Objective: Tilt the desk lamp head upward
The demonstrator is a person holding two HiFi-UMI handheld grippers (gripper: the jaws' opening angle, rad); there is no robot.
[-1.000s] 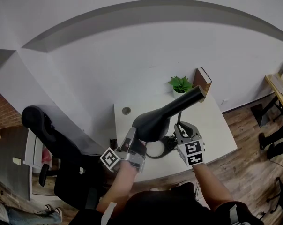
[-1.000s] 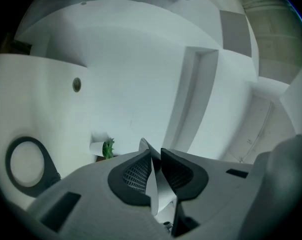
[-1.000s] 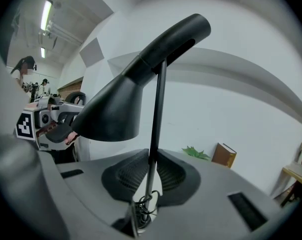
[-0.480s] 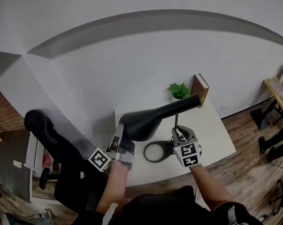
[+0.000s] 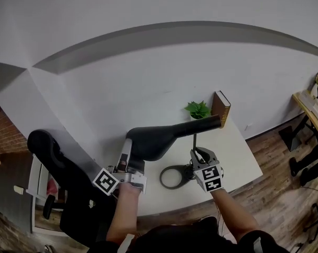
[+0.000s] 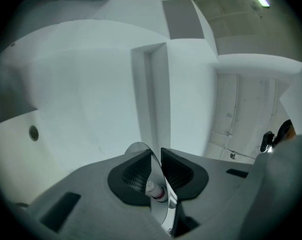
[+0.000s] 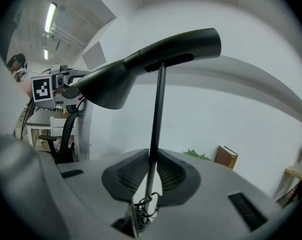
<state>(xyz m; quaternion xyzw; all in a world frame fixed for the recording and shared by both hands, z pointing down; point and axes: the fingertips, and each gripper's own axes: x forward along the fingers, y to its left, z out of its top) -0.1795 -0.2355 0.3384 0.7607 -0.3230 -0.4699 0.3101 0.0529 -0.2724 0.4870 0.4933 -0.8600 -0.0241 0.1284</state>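
Well, my left gripper pinches the thin rim of the lamp head, at the middle left of the head view. Its fingers are close together, with the shiny rim squeezed between them. I hold it there because the rim is far from the joint, so I think a small lift will tip the head up easily.

My right gripper sits lower, at the middle right. Its fingers are shut tight on the thin black pole. I think that holds the lamp steady, so it will not slide or fall when the head moves. The head looks almost flat now, so I guess the tilt is partly done.

The round ring base sits on the white tabletop. At the back edge, to the upper right of the lamp, stand a small green plant and a brown book, both close to the plain white wall. A black chair is at the lower left. A wooden floor shows at the right.
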